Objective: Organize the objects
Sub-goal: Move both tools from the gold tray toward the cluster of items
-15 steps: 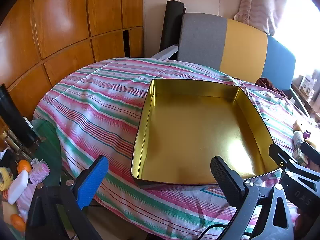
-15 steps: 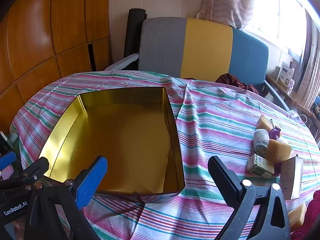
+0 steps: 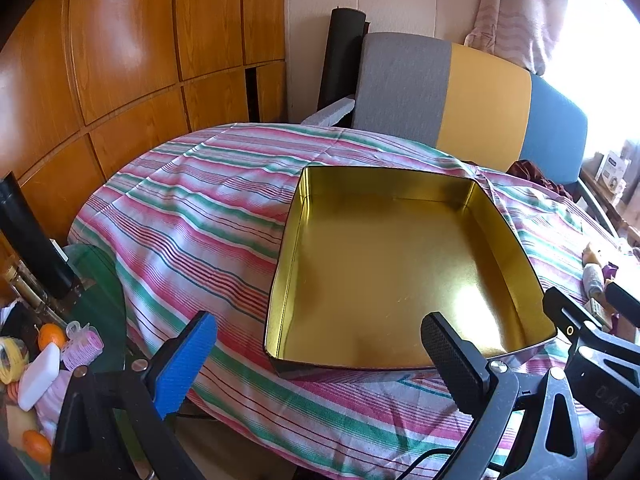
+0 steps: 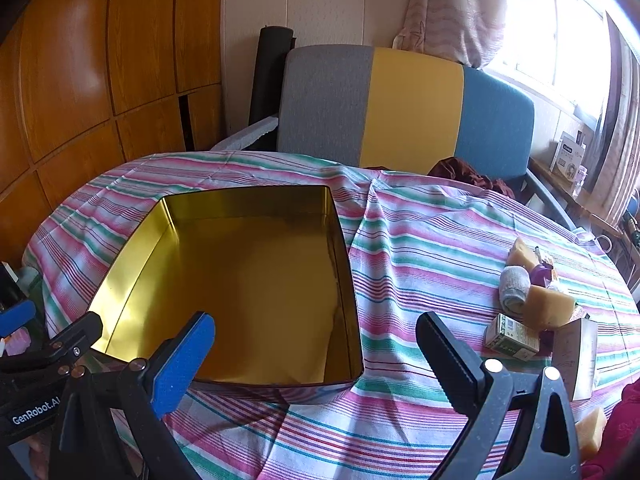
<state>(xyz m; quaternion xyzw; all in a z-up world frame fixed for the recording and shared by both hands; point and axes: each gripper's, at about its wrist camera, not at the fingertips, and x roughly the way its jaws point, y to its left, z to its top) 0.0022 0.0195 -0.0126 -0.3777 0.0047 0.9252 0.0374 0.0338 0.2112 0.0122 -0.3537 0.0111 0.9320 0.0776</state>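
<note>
Two grippers hang over the near edge of my worktop [image 4: 440, 236], which wears a striped cloth [image 3: 192, 216]. Behind it stands a chair [image 4: 400, 112] with a grey, yellow and blue back, and wood panelling covers the wall to the left.

On the cloth sits a gold tin [image 4: 224, 216], wide, shallow and bare inside. In the left wrist view its near rim [image 3: 360, 368] lies just ahead of my left gripper [image 3: 320, 360], whose jaws are spread wide and hold nothing. My right gripper [image 4: 316, 364] is likewise agape and unloaded, straddling the tin's near right corner from above; I cannot tell whether it touches.

To the right of the tin, well apart from it, lies a small heap: a grey roll [image 4: 514, 290], yellow sponges [image 4: 548, 306], a green box [image 4: 510, 336] and a tan card [image 4: 578, 354] standing on edge. Another sponge [image 4: 590, 432] sits near the right gripper's frame.

Off the worktop's left edge I see oranges [image 3: 50, 336] and a white bar [image 3: 38, 376].
</note>
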